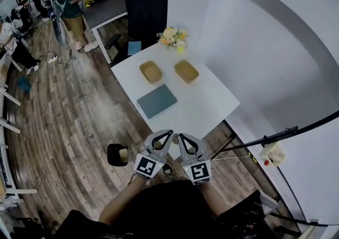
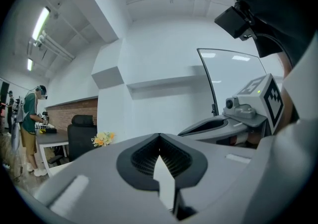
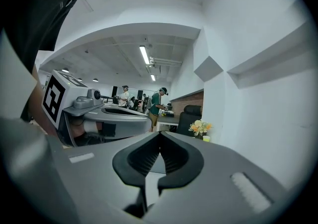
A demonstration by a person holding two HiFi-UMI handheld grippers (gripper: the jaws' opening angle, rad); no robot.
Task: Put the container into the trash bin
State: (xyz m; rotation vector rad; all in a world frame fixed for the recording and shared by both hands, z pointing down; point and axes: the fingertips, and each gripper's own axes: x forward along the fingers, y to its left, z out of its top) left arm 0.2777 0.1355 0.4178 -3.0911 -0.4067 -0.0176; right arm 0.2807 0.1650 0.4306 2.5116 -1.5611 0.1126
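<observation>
Wood flooring at left holds the trash bin [image 1: 117, 154]. Left claw [image 1: 168, 134] and right claw [image 1: 181, 137] hover pinched together, empty. The white surface [image 1: 206, 106] carries a left container [image 1: 151, 71] and right container [image 1: 186, 71], tan, probably light and thin-walled, best pinched by the rim.

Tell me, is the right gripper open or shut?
Shut: the right gripper shows its jaw tips touching, nothing held between them.

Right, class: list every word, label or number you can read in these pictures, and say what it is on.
Nothing can be read.
Left cube, right cube: black-and-white square patterns only, no letters.
Faint print low on the shirt: too small to read.
</observation>
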